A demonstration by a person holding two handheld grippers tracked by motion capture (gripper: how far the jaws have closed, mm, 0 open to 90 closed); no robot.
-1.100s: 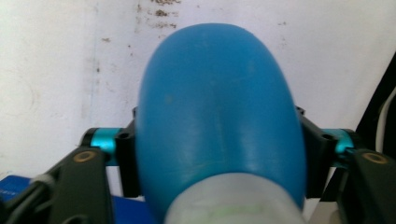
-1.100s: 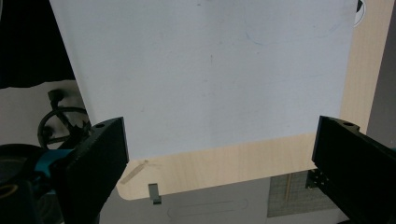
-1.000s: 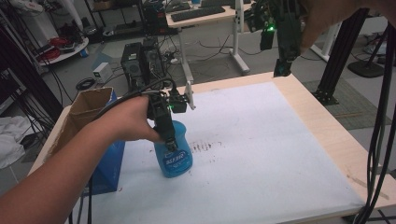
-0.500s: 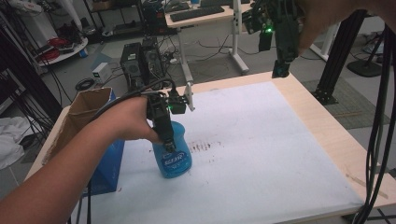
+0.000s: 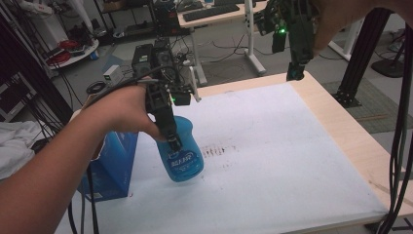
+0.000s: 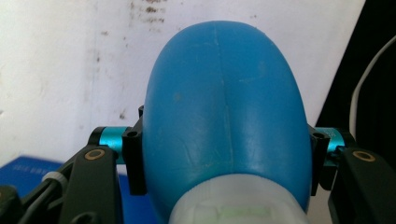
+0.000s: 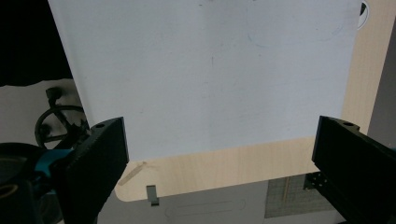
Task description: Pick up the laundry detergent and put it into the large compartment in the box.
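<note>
The left gripper (image 5: 171,139) pinches the blue bottle (image 5: 181,156) and has lifted it, tilted, just off the white table mat (image 5: 292,161) since a second ago: pick-up secured. Farther off, the right gripper (image 5: 296,73) hovers, jaws spread, empty.

left gripper (image 5: 171,139), clamped on the blue bottle (image 5: 182,158), now lifts it off the white table (image 5: 292,161); bottle sits higher and tilts more than earlier.
</note>
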